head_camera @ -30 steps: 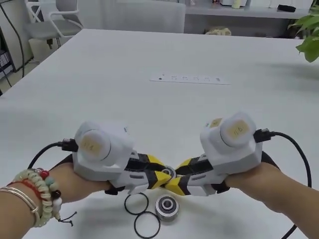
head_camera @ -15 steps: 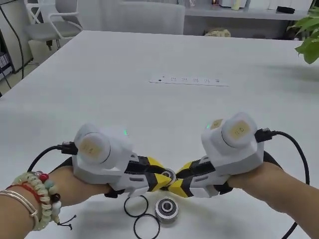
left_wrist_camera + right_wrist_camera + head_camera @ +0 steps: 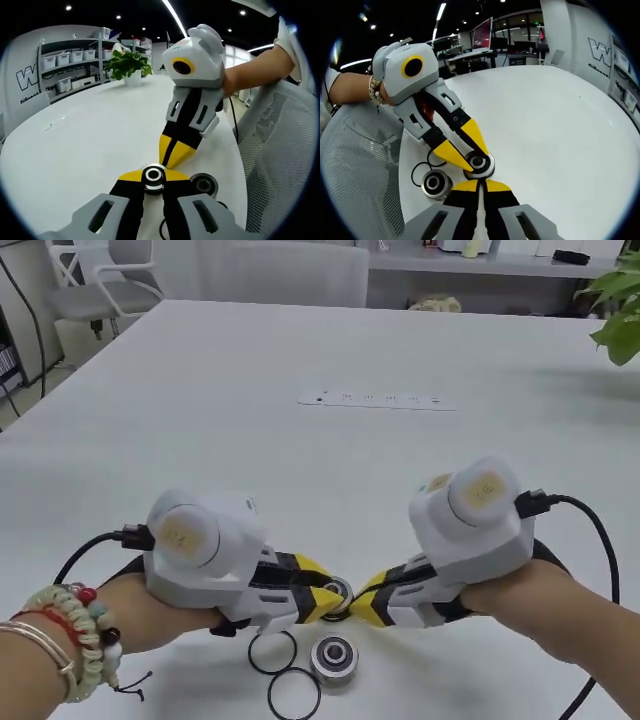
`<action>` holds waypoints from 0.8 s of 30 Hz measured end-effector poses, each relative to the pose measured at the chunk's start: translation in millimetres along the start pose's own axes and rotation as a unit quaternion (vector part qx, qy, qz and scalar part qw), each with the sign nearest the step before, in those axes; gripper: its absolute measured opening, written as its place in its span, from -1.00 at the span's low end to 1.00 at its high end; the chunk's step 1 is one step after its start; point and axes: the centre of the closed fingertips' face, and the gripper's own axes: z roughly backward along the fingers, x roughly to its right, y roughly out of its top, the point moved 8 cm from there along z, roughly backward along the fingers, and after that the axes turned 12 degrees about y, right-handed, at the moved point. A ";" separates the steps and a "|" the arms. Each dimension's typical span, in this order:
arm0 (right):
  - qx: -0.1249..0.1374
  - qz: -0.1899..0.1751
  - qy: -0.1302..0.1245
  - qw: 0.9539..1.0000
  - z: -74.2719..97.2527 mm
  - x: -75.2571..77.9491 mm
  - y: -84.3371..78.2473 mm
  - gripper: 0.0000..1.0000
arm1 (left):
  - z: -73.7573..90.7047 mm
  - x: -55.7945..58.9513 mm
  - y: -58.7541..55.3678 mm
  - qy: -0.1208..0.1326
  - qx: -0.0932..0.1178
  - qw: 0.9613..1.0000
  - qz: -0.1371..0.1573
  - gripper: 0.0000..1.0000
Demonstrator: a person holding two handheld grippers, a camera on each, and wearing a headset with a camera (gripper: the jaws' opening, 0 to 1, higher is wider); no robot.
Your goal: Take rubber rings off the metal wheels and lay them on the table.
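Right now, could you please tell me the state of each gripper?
Left gripper: shut on the metal wheel.
Right gripper: shut, tips at the wheel's rim.

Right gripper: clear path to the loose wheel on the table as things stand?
Probably yes. The loose wheel lies uncovered just beside the right gripper, rings off to its far side. The jaws are shut at the held wheel in the left gripper, so they'd need to open first.

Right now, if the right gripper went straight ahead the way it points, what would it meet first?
The wheel held in the left gripper, directly ahead of the right gripper. They look nearly touching, though depth is unclear.
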 end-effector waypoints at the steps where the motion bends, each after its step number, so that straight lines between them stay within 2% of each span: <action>1: 0.009 -0.021 0.001 1.000 0.6 0.3 -0.6 -1.00 | 0.0 0.1 0.1 0.001 0.000 1.000 0.000 -0.84; 5: 0.035 -0.077 -0.009 0.996 3.9 6.4 -1.9 -1.00 | 0.0 -0.6 0.2 0.004 -0.001 1.000 -0.002 -0.84; 8: 0.049 -0.102 -0.014 0.993 6.1 9.6 -1.7 -1.00 | 0.8 -1.1 0.1 0.006 -0.003 1.000 -0.001 -0.85; 10: 0.066 -0.121 -0.017 0.990 7.5 11.1 -0.1 -1.00 | 0.8 -0.9 0.2 0.006 -0.003 1.000 -0.002 -0.85; 12: 0.069 -0.136 -0.021 0.988 7.0 11.4 0.0 -1.00 | 1.1 -0.6 0.5 0.007 -0.003 1.000 -0.002 -0.85; 14: 0.078 -0.159 -0.031 0.984 5.2 11.5 -0.4 -1.00 | 1.3 -0.5 0.4 0.007 -0.003 1.000 -0.001 -0.85; 15: 0.093 -0.181 -0.030 0.979 4.5 11.7 -0.5 -1.00 | 1.4 -0.6 0.3 0.008 -0.004 1.000 -0.001 -0.85; 16: 0.098 -0.188 -0.029 0.977 4.6 12.1 -0.8 -1.00 | 1.5 -0.6 0.3 0.008 -0.004 1.000 -0.001 -0.85; 17: 0.122 -0.230 -0.017 0.965 5.5 14.3 -1.6 -1.00 | 1.6 -0.7 0.1 0.009 -0.004 1.000 -0.001 -0.85; 18: 0.146 -0.271 -0.005 0.951 6.3 16.2 -2.5 -1.00 | 1.8 -0.8 0.0 0.009 -0.003 1.000 -0.001 -0.85; 19: 0.155 -0.287 0.002 0.945 6.8 17.1 -4.4 -1.00 | 1.7 -0.8 0.1 0.009 -0.003 1.000 -0.002 -0.85; 20: 0.160 -0.293 0.007 0.943 7.0 16.4 -5.8 -1.00 | 1.8 -0.7 0.1 0.009 -0.003 1.000 -0.002 -0.85; 21: 0.154 -0.279 0.005 0.948 7.3 15.9 -6.6 -1.00 | 1.6 -0.7 0.0 0.009 -0.003 1.000 -0.002 -0.85; 22: 0.150 -0.271 0.003 0.951 6.6 13.1 -4.7 -1.00 | 1.6 -0.7 -0.2 0.009 -0.002 1.000 -0.002 -0.85; 24: 0.132 -0.242 -0.006 0.961 6.8 10.4 -1.6 -1.00 | 1.7 -0.7 -0.2 0.009 -0.001 1.000 -0.003 -0.85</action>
